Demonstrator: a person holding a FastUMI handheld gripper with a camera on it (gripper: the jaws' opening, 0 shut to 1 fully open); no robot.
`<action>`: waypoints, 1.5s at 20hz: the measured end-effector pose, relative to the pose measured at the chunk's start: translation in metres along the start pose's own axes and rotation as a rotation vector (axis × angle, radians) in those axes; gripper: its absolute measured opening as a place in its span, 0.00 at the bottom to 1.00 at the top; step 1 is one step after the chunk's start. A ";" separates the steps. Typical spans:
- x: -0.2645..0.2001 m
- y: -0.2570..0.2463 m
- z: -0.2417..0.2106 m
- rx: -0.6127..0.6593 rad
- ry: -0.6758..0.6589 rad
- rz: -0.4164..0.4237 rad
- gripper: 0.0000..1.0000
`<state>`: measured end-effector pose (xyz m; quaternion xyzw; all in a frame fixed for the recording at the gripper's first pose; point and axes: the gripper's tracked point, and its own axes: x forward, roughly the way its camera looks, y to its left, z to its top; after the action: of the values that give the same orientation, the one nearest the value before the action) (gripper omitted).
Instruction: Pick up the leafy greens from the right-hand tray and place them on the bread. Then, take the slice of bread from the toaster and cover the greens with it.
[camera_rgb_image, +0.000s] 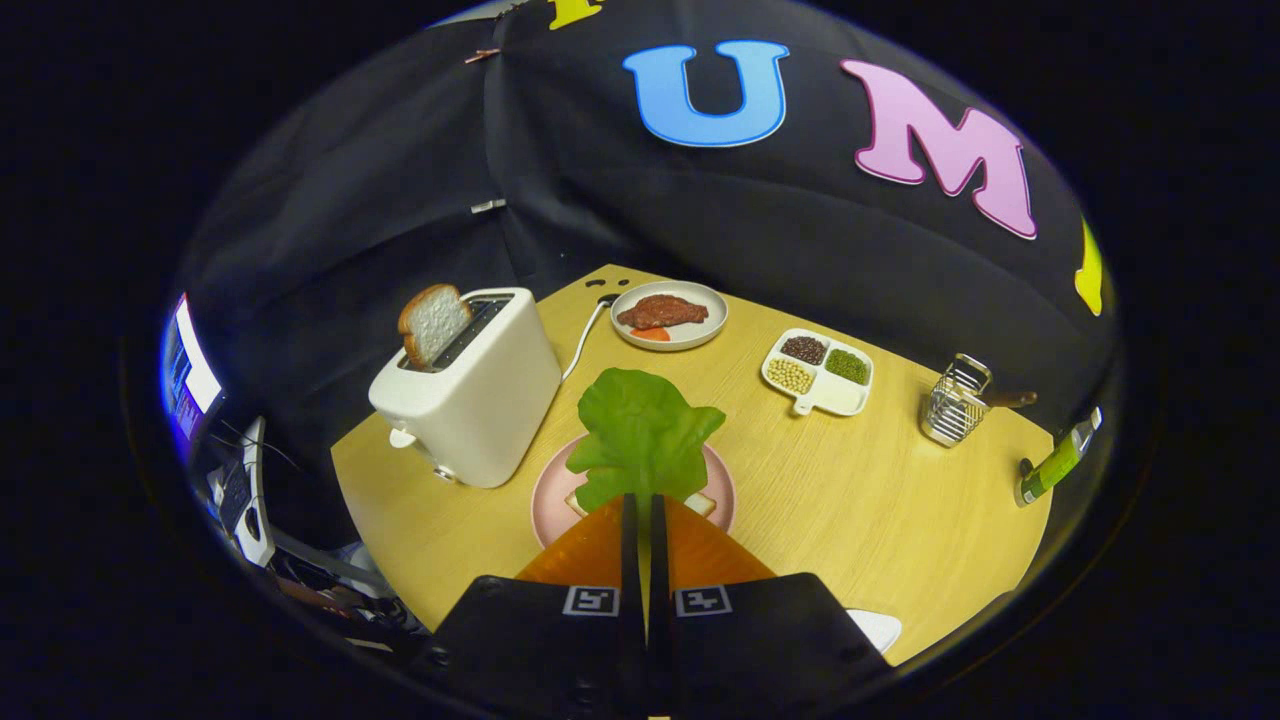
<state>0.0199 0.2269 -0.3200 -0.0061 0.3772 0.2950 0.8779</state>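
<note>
The jaws (645, 500) are pinching the lettuce leaf (640, 435) by its stem end, its length running straight ahead, hanging over the bread (700, 503) on the pink plate (550, 495) (toaster (470, 395) ahead-left).

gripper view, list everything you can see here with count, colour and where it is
leafy greens: one, green, pinched between the fingers, above the pink plate
pink plate: one, pink, just ahead of the fingers, under the greens
bread on plate: one, white with a tan crust, mostly hidden by the greens
toaster: one, white, left of the pink plate
bread slice: one, white with a brown crust, sticking up from the toaster slot
meat plate: one, pale, holds brown meat and an orange piece, beyond the greens
divided tray: one, white, beans in three compartments, right of the meat plate
wire basket: one, metal, right of the tray
table: one, light wood
fingers: two, shut on the greens
</note>
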 end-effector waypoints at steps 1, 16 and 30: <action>0.010 0.005 0.000 0.000 0.013 0.000 0.06; 0.041 0.016 0.016 0.035 -0.015 -0.099 0.45; 0.041 0.197 0.169 -0.056 -0.199 0.118 0.65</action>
<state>0.0501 0.4497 -0.1847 0.0209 0.2798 0.3555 0.8916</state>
